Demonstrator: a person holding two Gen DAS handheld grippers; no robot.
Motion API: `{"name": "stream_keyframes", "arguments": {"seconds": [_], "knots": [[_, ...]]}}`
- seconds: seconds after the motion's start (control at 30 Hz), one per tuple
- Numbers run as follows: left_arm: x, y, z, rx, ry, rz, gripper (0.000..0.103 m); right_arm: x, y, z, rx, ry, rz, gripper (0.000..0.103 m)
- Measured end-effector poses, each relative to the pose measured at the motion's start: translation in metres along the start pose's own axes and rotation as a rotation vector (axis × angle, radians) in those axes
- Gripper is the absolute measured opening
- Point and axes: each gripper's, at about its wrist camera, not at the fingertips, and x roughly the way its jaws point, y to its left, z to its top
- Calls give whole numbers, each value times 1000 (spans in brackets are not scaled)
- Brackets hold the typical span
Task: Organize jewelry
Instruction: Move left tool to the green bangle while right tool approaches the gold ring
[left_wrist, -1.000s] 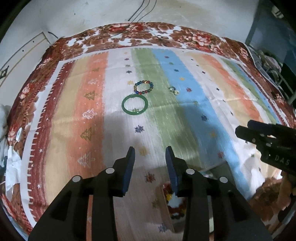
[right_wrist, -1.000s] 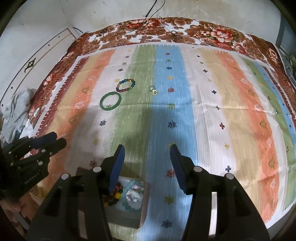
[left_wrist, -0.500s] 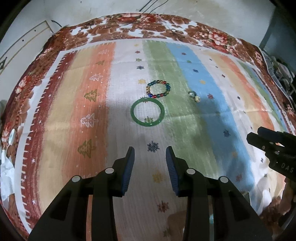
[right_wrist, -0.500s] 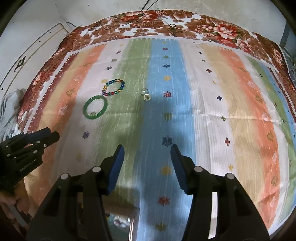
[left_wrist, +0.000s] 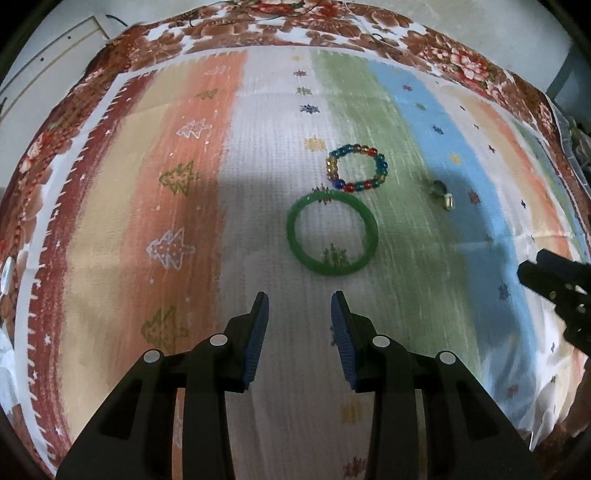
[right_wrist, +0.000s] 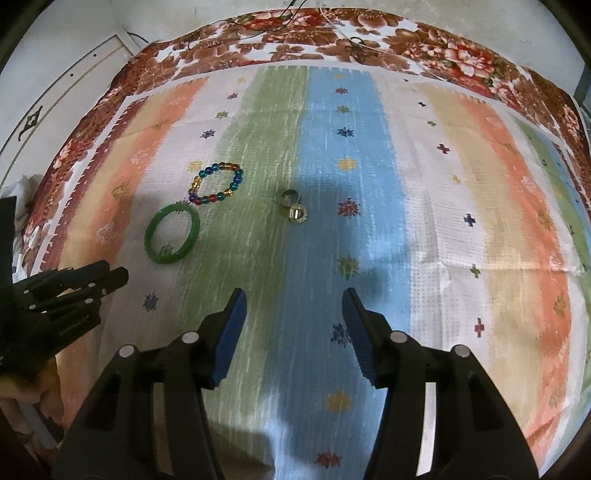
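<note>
A green bangle (left_wrist: 293, 229) lies flat on the striped bedspread (left_wrist: 207, 229), just ahead of my left gripper (left_wrist: 298, 299), which is open and empty. Behind the bangle lies a bracelet of coloured beads (left_wrist: 383, 168). Further right are two small rings, a dark one (left_wrist: 437, 185) and a gold one (left_wrist: 448, 202). In the right wrist view my right gripper (right_wrist: 293, 295) hangs open and empty over the blue stripe. The gold ring (right_wrist: 298, 214) and the dark ring (right_wrist: 289, 195) are ahead of it. The bangle (right_wrist: 149, 236) and bead bracelet (right_wrist: 236, 181) lie to its left.
The bedspread (right_wrist: 461, 229) has a brown floral border (right_wrist: 443, 55) at the far edge, with a white wall behind. Each gripper shows in the other's view: the right one (left_wrist: 554, 284) at the right edge, the left one (right_wrist: 70, 291) at the left edge. Crumpled white cloth (right_wrist: 26, 192) lies beyond the left border.
Both grippers have moved forward and down towards the jewellery, which now looks larger and nearer. The open box of jewellery near the bottom edge has dropped out of both views.
</note>
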Motion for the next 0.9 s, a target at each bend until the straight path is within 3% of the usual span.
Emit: {"name": "stream_keyframes", "arguments": {"seconds": [0.73, 0.9], "knots": [[52, 6, 39, 8, 39, 4, 35, 75, -5, 49, -33, 5, -32, 60], [55, 6, 41, 17, 30, -9, 39, 92, -4, 55, -39, 22, -41, 60]]}}
